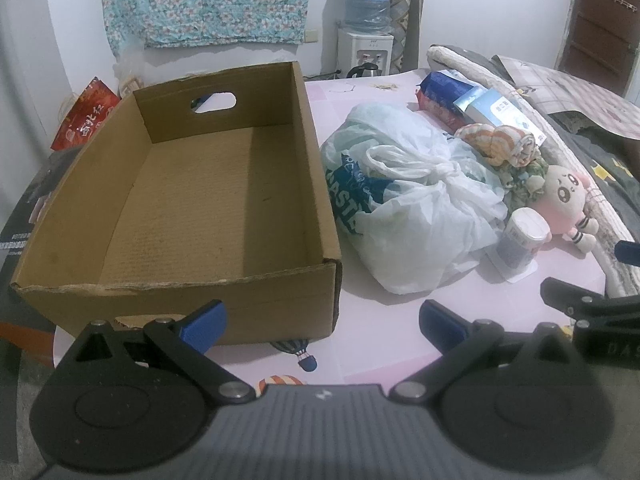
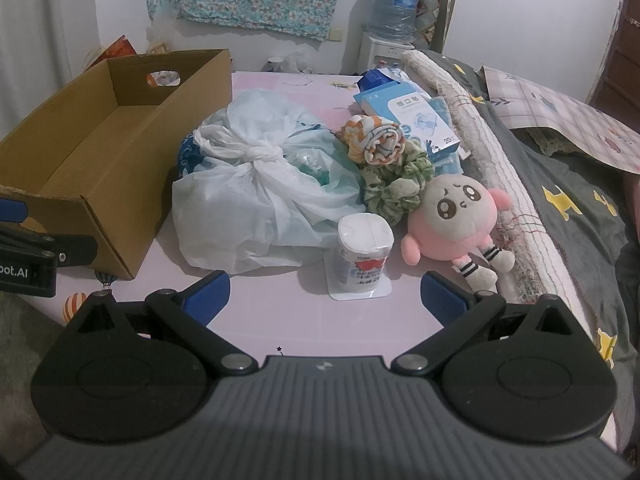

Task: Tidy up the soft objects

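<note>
Pink worktop beside bed | cardboard box empty, left | soft pile right: tied plastic bag, plush doll, scrunchie | left hand-held gripper, right hand-held gripper both released, holding nothing | advice: pinch doll's body squarely, lift clear, lower inside box.

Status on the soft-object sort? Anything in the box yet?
Done: nothing; the cardboard box is empty. In hand: nothing; left gripper and right gripper are both open, off the pile. Left: tied plastic bag, rolled striped cloth, green scrunchie, pink plush doll and small white tissue pack all sit on the pink table beside the box.
</note>
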Tool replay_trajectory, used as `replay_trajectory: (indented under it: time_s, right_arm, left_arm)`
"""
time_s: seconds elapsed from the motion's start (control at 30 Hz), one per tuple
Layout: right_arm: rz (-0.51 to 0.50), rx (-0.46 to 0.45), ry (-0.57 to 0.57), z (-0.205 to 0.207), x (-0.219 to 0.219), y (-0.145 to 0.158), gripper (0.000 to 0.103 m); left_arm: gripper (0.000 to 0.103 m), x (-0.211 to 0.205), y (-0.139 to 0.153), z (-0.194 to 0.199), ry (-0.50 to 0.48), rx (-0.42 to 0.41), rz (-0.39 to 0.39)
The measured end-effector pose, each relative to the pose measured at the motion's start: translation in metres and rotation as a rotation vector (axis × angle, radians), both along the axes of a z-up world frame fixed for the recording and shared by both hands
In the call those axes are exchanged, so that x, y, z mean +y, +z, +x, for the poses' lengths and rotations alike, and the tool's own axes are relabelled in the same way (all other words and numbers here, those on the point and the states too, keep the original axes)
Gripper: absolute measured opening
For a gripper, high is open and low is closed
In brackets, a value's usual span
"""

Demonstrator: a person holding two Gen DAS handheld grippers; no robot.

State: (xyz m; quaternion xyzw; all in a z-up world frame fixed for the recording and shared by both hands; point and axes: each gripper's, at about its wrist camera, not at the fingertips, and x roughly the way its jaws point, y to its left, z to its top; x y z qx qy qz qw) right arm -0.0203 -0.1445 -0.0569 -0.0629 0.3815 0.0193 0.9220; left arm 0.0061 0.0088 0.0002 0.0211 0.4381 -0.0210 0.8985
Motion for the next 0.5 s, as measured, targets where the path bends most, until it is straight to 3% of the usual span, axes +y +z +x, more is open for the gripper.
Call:
replay_trajectory:
  time_s: [0.33,0.5]
  right_arm:
    - [0.0,-0.002,-0.005,-0.001,-0.001,-0.001,0.102]
    - [0.029,-0.012,-0.043,-0.009,-0.02,-0.007,0.102]
  left_arm:
    - [0.103,0.001,-0.001,-0.001,-0.004,-0.002,-0.001]
    - [0.103,-0.014,0.003,-0.007,-0.055,-0.032,0.007]
